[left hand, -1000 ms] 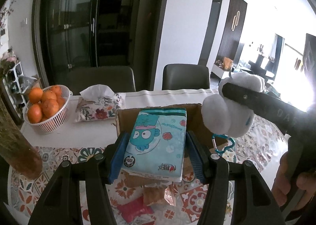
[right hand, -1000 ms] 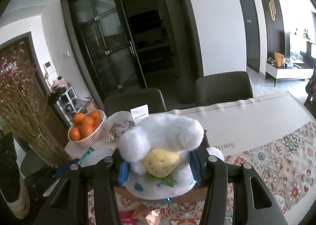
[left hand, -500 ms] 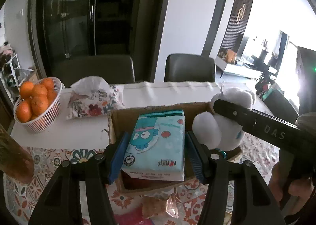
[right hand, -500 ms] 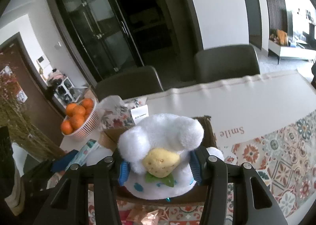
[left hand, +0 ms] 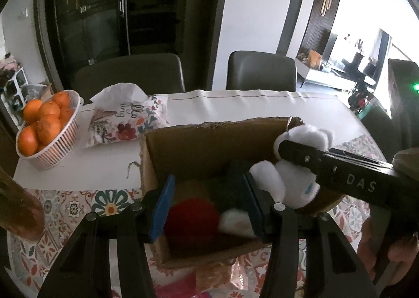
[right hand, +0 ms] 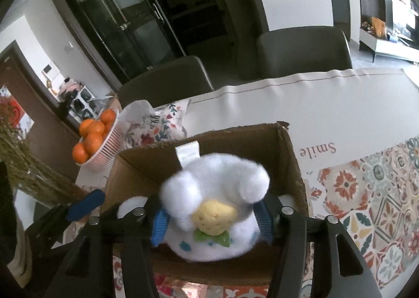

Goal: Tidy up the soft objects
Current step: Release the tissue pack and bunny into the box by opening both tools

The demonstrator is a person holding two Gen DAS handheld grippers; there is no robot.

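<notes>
An open cardboard box (left hand: 209, 138) stands on the table; it also shows in the right wrist view (right hand: 235, 143). My left gripper (left hand: 207, 206) is open and empty over the box's near side. Inside lie a red soft thing (left hand: 193, 216) and a white soft thing (left hand: 233, 222). The tissue pack is not in sight. My right gripper (right hand: 209, 216) is shut on a white plush toy (right hand: 217, 193) with a yellow strawberry, held over the box's right part; the plush also shows in the left wrist view (left hand: 301, 141).
A basket of oranges (left hand: 44, 127) and a floral tissue pouch (left hand: 128, 120) sit at the back left. A dried flower vase (right hand: 39, 177) stands at the left. Snack packets (left hand: 209, 279) lie before the box. Two chairs (left hand: 262, 70) stand behind the table.
My left gripper has opened and the blue tissue pack has left it. Both grippers have moved down toward the box; the plush is now over the box opening.
</notes>
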